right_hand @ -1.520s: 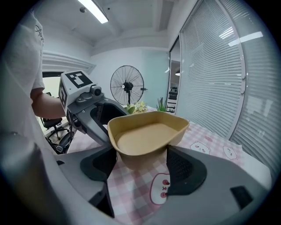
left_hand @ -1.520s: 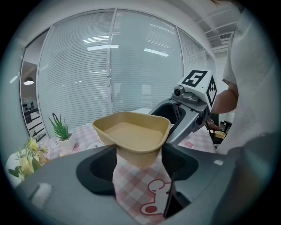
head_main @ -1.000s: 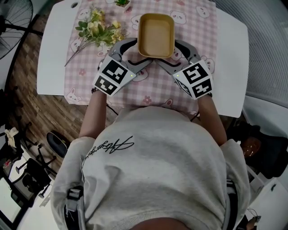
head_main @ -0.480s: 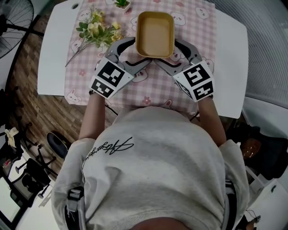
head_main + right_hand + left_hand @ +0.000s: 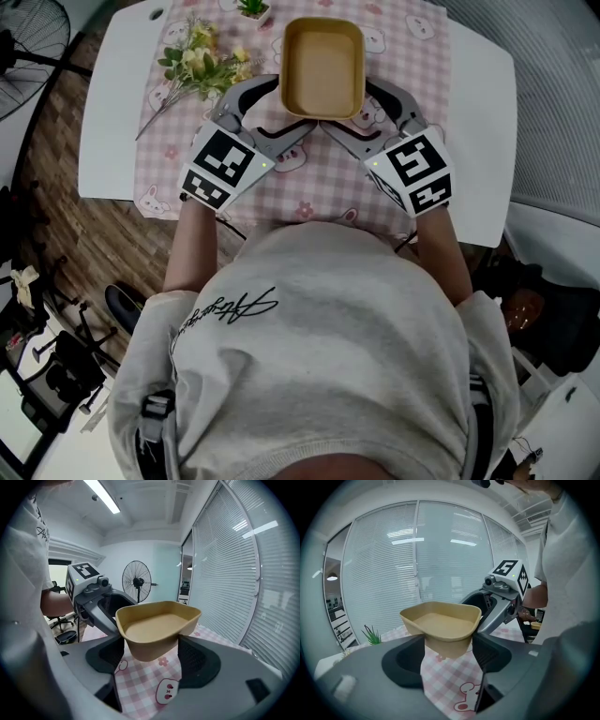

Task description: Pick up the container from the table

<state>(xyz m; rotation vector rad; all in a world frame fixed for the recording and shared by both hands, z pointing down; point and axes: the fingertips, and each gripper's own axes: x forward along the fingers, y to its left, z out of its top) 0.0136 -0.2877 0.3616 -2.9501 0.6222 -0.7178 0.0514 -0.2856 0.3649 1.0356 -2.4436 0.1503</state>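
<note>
Container (smooth, tan, rounded rectangle) above checked cloth.

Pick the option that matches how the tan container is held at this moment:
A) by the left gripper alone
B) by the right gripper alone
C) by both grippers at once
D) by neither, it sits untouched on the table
C: the left gripper and the right gripper each have their jaws closed on the container, which hangs clear of the checked tablecloth.
</note>
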